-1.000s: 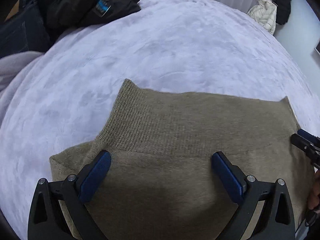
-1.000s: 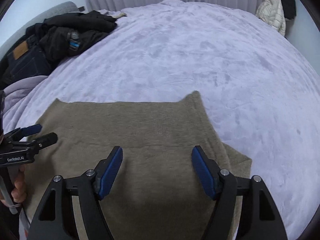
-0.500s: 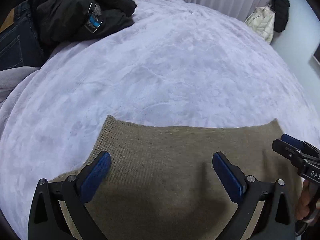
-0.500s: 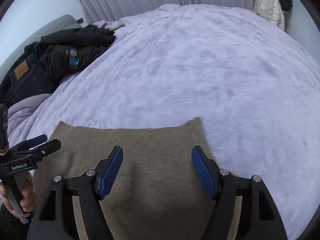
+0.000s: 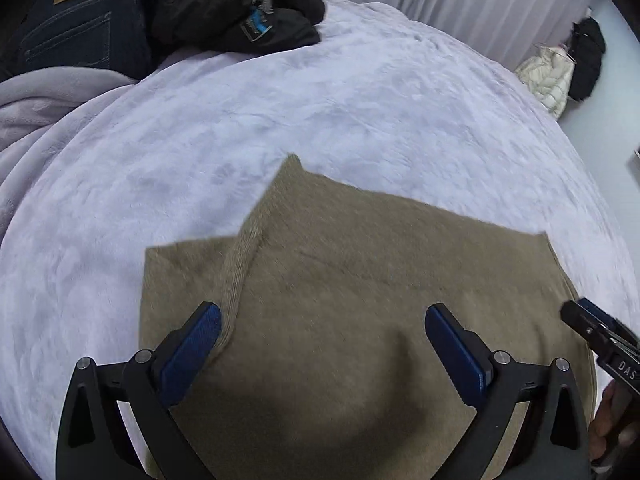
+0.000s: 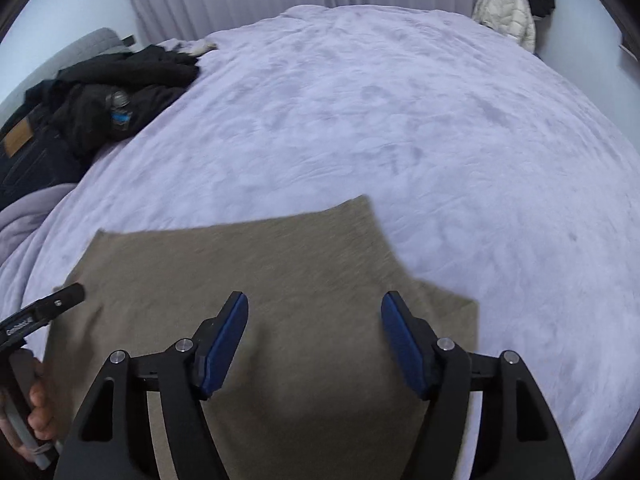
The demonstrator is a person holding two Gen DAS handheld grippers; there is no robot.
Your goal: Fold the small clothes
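Observation:
An olive-brown knit garment (image 5: 360, 300) lies folded on the lavender bed cover (image 5: 320, 120), its ribbed edge (image 5: 244, 264) running up to a raised corner. My left gripper (image 5: 324, 340) is open and empty, hovering over the garment's near part. The right gripper's tip (image 5: 592, 328) shows at the garment's right edge. In the right wrist view the garment (image 6: 260, 272) spreads ahead, and my right gripper (image 6: 314, 340) is open and empty above it. The left gripper's tip (image 6: 52, 308) shows at the garment's left edge.
A pile of black jackets (image 5: 232, 4) and dark jeans (image 5: 76, 28) lies at the far left of the bed, with a grey blanket (image 5: 36, 104) beside it. A white puffer jacket (image 6: 504, 12) and a dark coat hang at the far right wall.
Both grippers stay open. The garment's far edge has come further up in both views, and its left ribbed edge now stands out as a fold.

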